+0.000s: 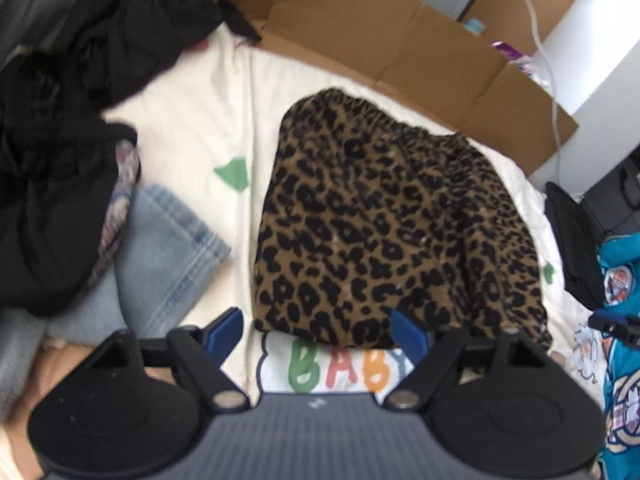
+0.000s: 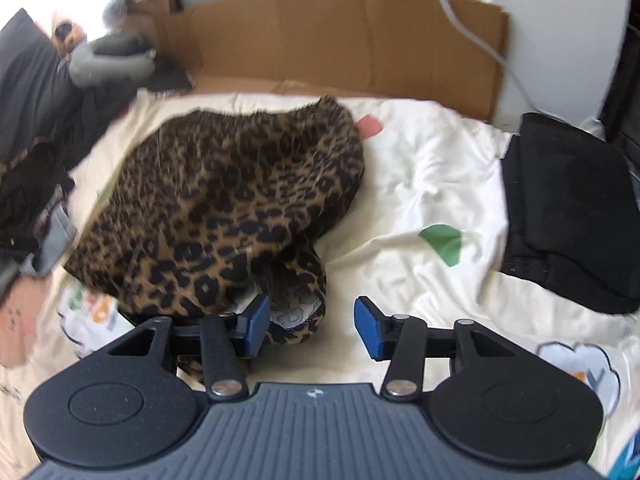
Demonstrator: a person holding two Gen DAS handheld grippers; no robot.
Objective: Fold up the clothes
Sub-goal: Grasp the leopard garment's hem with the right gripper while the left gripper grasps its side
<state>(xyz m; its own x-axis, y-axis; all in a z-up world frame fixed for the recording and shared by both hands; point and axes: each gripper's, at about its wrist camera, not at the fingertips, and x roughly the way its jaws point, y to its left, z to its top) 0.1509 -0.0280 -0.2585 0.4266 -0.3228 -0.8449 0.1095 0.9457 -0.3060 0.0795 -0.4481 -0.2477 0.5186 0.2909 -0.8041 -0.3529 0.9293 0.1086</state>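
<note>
Here's the leopard-print garment (image 1: 384,216), lying bunched and partly folded in the middle of the bed, on a cream bedspread (image 1: 192,128) printed with green shapes and coloured letters. From the left wrist view, the left hand-held gripper (image 1: 318,332) hangs right at the garment's near edge, jaws wide apart. The left blue pad sits over bare bedspread; the right one overlaps the leopard cloth's lower hem, with no sign of a pinch. Nothing is gripped there.

Over to the right wrist view: the right hand-held gripper (image 2: 312,326) has its jaws at a middling spread. The garment's near corner, rolled so its pale inside shows, lies just beside the left pad, touching or almost so; the blur makes that hard to call. The right pad stands over plain bedspread. The jaws hold nothing.

Around the edges: a heap of dark clothes (image 1: 60,140) and a pair of pale blue jeans (image 1: 168,248) on the left of the bed, a folded black garment (image 2: 568,208) on the right, and a flattened cardboard sheet (image 2: 340,40) propped along the far side.
</note>
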